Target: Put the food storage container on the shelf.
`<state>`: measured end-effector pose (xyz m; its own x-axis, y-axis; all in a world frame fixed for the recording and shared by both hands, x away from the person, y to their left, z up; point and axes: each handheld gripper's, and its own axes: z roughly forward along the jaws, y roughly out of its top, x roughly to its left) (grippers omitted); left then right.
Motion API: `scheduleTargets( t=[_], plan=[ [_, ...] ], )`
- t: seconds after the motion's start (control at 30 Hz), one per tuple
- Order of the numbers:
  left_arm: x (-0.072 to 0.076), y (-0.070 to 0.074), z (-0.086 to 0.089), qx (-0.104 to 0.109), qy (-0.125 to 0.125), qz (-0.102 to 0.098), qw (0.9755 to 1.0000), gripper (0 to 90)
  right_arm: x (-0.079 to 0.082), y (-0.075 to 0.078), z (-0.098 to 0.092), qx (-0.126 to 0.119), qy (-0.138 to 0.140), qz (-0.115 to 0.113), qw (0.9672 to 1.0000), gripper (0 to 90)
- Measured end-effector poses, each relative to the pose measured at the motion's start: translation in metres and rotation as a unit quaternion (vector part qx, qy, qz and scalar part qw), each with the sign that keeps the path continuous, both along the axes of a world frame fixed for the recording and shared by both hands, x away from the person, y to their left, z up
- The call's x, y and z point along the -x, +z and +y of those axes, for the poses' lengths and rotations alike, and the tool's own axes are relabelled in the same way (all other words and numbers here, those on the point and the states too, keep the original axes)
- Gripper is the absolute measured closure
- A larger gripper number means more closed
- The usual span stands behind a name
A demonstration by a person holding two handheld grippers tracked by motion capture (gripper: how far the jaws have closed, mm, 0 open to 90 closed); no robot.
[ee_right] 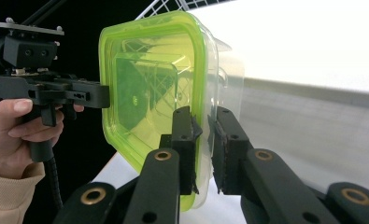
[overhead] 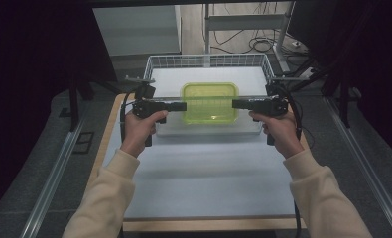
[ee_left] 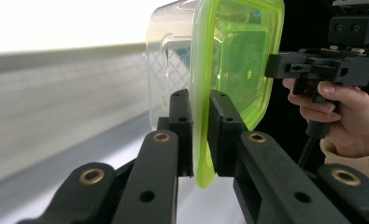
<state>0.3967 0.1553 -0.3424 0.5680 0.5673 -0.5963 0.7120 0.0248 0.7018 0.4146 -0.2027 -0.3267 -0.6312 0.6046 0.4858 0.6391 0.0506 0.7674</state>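
1. Black and two-jawed, the left gripper (overhead: 179,106) sat at the left of the high view, gripped by the left hand (overhead: 140,128) – its jaws were clamped on the left edge of the box (overhead: 210,102).
2. Seen from the left gripper view, that gripper (ee_left: 200,133) pinched the green lid (ee_left: 240,60) rim between its pads, with the clear tub (ee_left: 166,65) to the left of the lid.
3. Centre of the high view: the box, a lime-green-lidded tub, hung level between both grippers, over the near part of the wire basket (overhead: 208,61) and its white liner.
4. The basket stood at the far end of the table (overhead: 203,178), whose white top lay under both forearms.
5. At the right, the right gripper (overhead: 238,104) – carried by the right hand (overhead: 279,131) – was closed on the box's right edge.
6. From the right gripper view, its jaws (ee_right: 204,135) squeezed the rim where lid (ee_right: 145,88) met tub, and the left gripper (ee_right: 102,95) showed on the far side, touching the opposite edge.
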Motion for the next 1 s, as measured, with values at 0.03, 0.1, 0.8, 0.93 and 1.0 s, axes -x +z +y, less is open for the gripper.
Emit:
scheduleTargets(
  t=[0.03,0.1,0.8,0.93,1.0],
  plan=[
    [-0.002,0.001,0.001,-0.002,-0.002,-0.001,1.0,82.0,-0.002,0.002,0.0,0.0,-0.001,0.001,1.0,80.2],
    [-0.006,0.004,0.001,-0.003,-0.002,-0.002,1.0,82.0,-0.007,0.005,0.001,-0.001,-0.001,0.001,1.0,80.2],
    [-0.066,0.026,0.003,-0.007,0.009,0.008,0.9999,81.9,-0.067,0.027,0.008,-0.001,-0.026,0.015,0.9996,80.0],
    [-0.076,0.026,0.002,-0.009,0.013,0.013,0.9998,81.8,-0.076,0.026,0.007,-0.005,-0.033,0.021,0.9992,79.9],
    [-0.082,0.022,0.0,-0.009,0.013,0.018,0.9997,81.8,-0.082,0.022,0.006,-0.006,-0.04,0.03,0.9987,79.8]
  ],
)
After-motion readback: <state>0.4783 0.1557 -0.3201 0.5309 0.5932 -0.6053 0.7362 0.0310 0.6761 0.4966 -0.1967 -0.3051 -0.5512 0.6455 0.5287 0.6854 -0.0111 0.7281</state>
